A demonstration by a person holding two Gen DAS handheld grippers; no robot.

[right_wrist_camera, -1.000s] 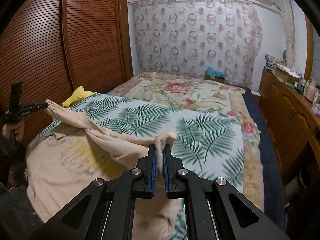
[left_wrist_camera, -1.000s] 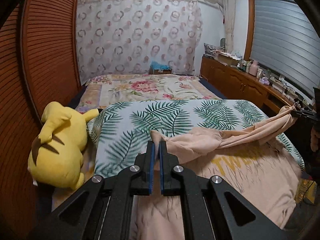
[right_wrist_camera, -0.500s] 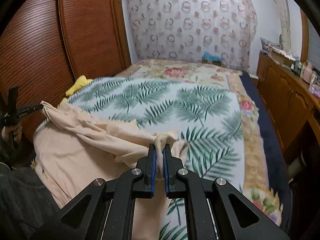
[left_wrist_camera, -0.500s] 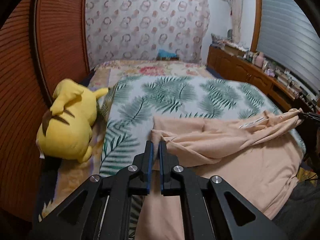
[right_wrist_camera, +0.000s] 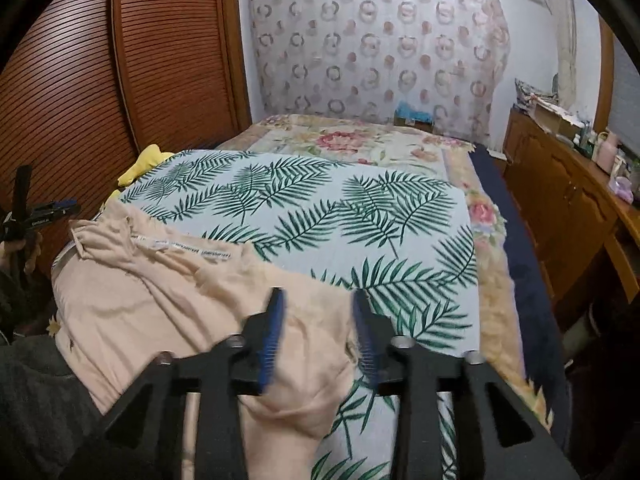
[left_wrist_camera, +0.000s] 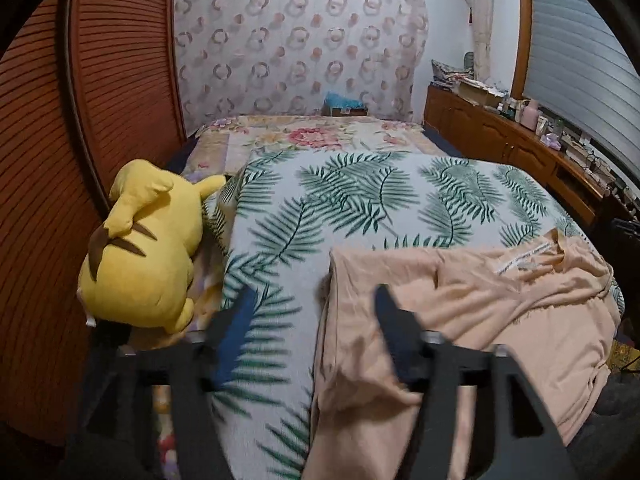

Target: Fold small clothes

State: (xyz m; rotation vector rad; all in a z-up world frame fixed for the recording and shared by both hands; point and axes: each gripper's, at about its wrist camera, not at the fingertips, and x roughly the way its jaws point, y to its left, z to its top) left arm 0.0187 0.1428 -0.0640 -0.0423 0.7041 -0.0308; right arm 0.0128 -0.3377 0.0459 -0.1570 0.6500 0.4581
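Peach knit cotton, one item: a T-shirt (left_wrist_camera: 460,320), inside out to judge by the white care label (left_wrist_camera: 524,258) showing at the neck. It lies on the palm-leaf blanket (left_wrist_camera: 360,208) at the near edge of the bed (right_wrist_camera: 520,280), folded over on itself, lower part spilling over that edge towards you.

Left gripper (left_wrist_camera: 314,336): jaws opening, blurred with the motion. The shirt's left folded edge runs between them, but the pads do not press on it. Right gripper (right_wrist_camera: 318,334): jaws opening likewise. The shirt's right-hand corner lies between and below the blue pads (right_wrist_camera: 272,340), released.

Handling, as a judgement: light, limp, no stiffness of its own. It will sag and crease wherever you leave it unsupported, and the plush blanket will drag at it rather than let it slide. The overhanging part may pull the fold askew.

Where to take hold: pinch through both layers at the two corners of a folded edge, one gripper each, so the layers travel together. Avoid the rumpled collar (right_wrist_camera: 104,236) area, where you would catch a single layer. The wrinkles near the label want smoothing before the next fold.

Also present: yellow plush toy (left_wrist_camera: 148,248) at the left edge of the bed, well clear of the shirt. Floral bedspread (right_wrist_camera: 360,140) beyond the blanket.
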